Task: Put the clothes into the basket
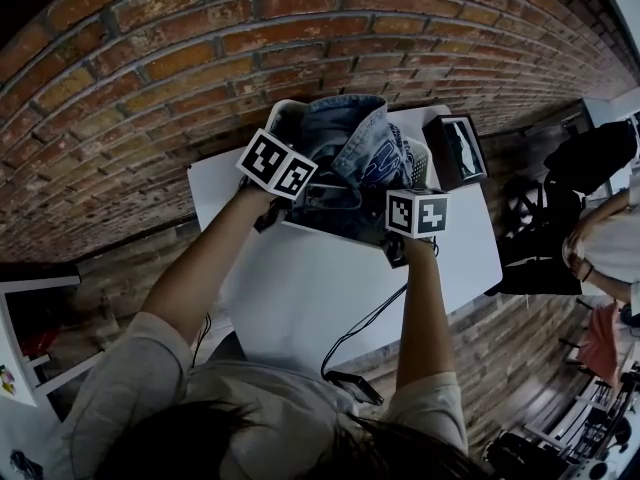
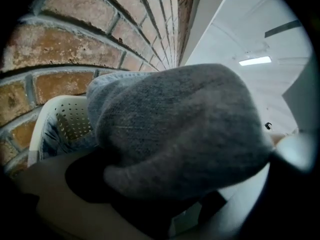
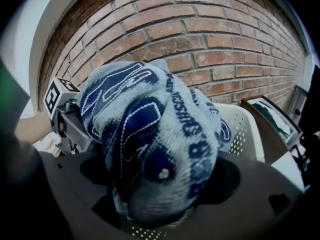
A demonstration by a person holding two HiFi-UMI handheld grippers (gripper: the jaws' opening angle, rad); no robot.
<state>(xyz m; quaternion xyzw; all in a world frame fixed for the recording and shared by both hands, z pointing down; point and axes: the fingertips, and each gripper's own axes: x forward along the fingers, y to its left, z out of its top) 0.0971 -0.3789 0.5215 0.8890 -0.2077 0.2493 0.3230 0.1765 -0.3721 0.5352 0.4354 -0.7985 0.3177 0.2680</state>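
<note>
While the left gripper (image 1: 287, 182) is pinching a wad of grey cloth (image 2: 185, 129) between its jaws, that wad is swelling up and blocking most of the left gripper view for me. The right gripper (image 1: 400, 236) is holding its jaws wide, and a fold of printed cloth (image 3: 155, 149), pale with dark blue lettering, is lying bunched between them; I am not seeing the pads pressing on it. Both folds are sitting at the basket (image 1: 283, 118), and in the head view the clothes are heaped inside it, rising above its rim. I am seeing the basket's perforated white wall just behind the grey wad and also behind the printed fold. Both grippers are reaching in over the near rim, one at each side of the heap. The basket is standing on the far part of a white table (image 1: 330, 298), hard against a brick wall (image 1: 200, 48). A dark box (image 1: 457, 150) is crowding the basket's right side. A black cable (image 1: 365, 323) is trailing across the table below the right gripper. Another person (image 1: 605, 238) is sitting at the right edge.
</note>
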